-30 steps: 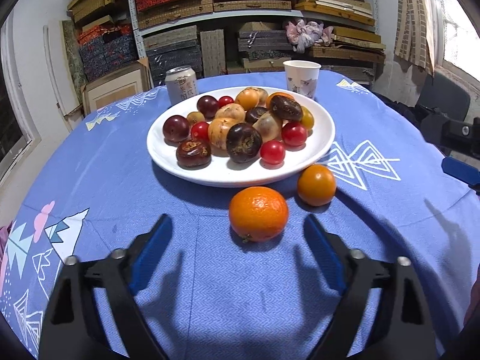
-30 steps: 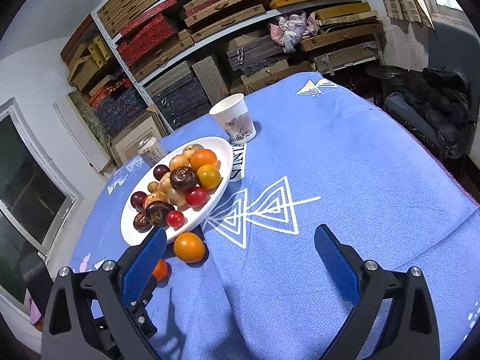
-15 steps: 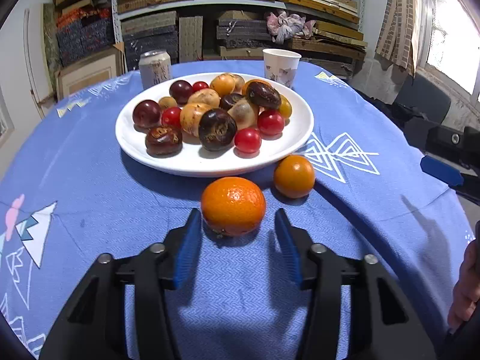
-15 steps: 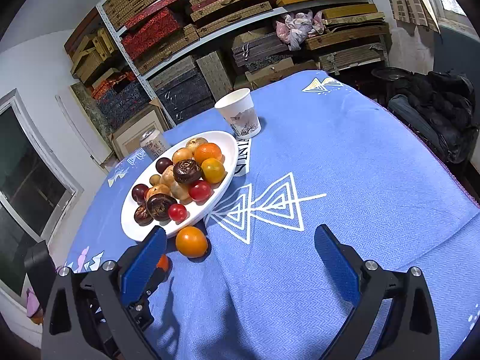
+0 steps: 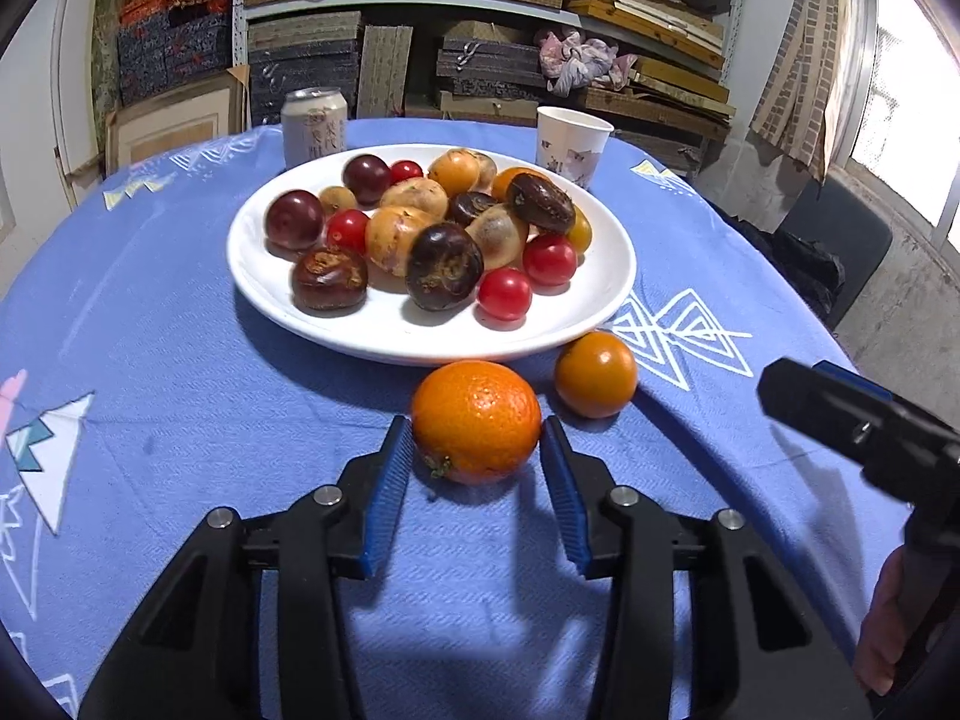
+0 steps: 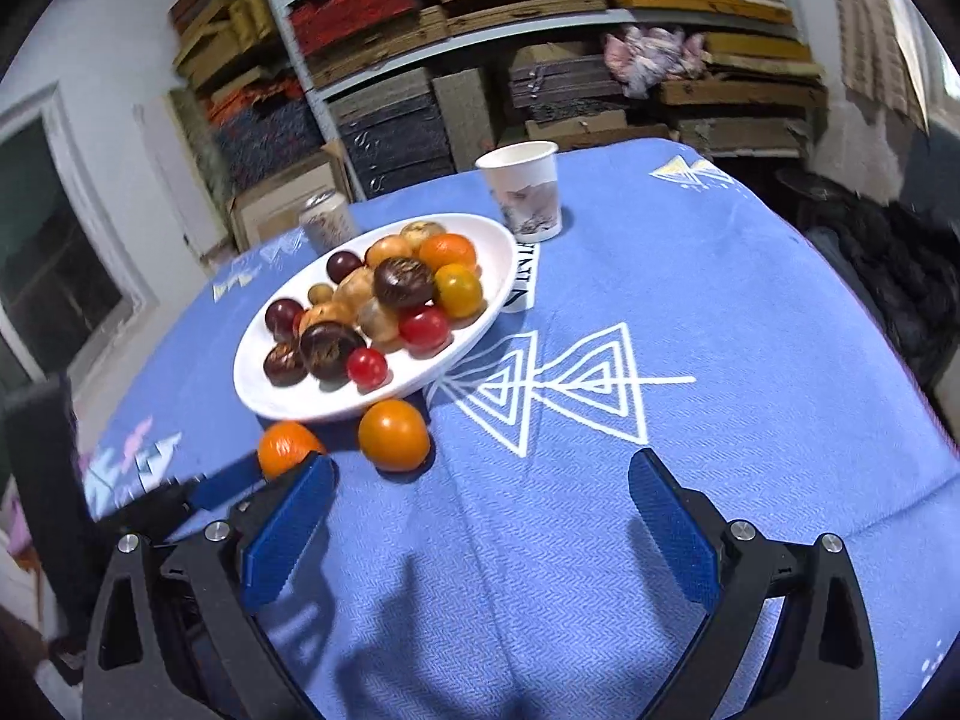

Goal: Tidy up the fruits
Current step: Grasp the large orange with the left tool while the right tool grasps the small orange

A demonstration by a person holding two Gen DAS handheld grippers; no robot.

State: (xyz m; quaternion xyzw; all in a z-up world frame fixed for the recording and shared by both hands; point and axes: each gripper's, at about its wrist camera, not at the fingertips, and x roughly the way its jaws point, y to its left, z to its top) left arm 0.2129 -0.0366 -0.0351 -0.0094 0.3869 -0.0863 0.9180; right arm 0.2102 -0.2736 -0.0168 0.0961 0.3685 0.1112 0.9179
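Left fingers [image 5: 477, 441] have just been closing around the orange [image 5: 476, 422] at 6 o'clock of the plate [image 5: 600, 294], pads beside its widest sides; firm, round, may roll; right fingers [image 6: 480, 516] wide open, empty

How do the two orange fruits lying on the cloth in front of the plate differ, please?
The mandarin is larger, with dimpled skin, and sits between the left gripper fingers; the smooth orange tomato is smaller, glossy, and lies free beside it. Both are round, orange and off the plate.
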